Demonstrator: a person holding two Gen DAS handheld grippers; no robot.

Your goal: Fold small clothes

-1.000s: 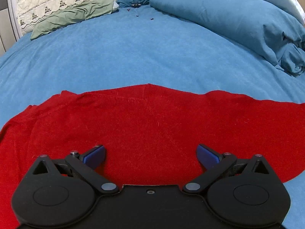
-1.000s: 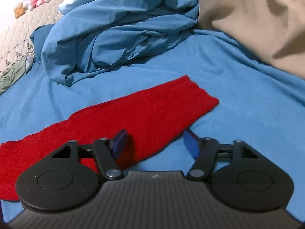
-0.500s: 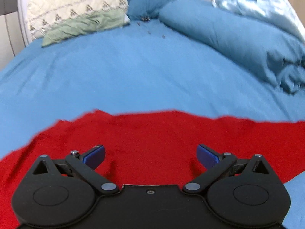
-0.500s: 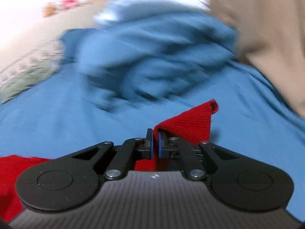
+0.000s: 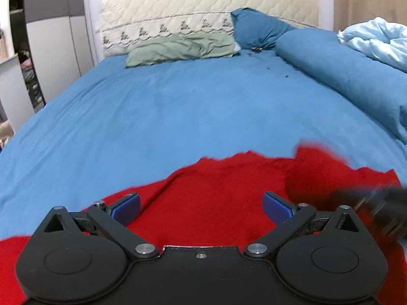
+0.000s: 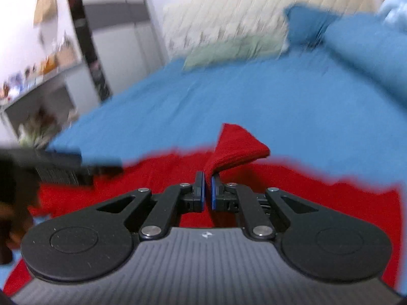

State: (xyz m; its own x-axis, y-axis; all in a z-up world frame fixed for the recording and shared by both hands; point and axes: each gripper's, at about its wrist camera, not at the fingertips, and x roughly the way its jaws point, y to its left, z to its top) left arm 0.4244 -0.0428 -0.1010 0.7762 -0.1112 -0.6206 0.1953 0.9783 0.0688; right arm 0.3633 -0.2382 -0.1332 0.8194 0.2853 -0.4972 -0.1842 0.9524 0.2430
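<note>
Pinching red garment (image 6: 236, 150) sleeve end at 12 o'clock, right claw (image 6: 207, 190) nearer; left claw (image 5: 201, 207) spread w/ nothing gripped, over garment body.

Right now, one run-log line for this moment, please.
step: sleeve fold | right gripper: shut on red garment sleeve, lifted | left gripper: open above garment | surface: blue bedsheet
</note>
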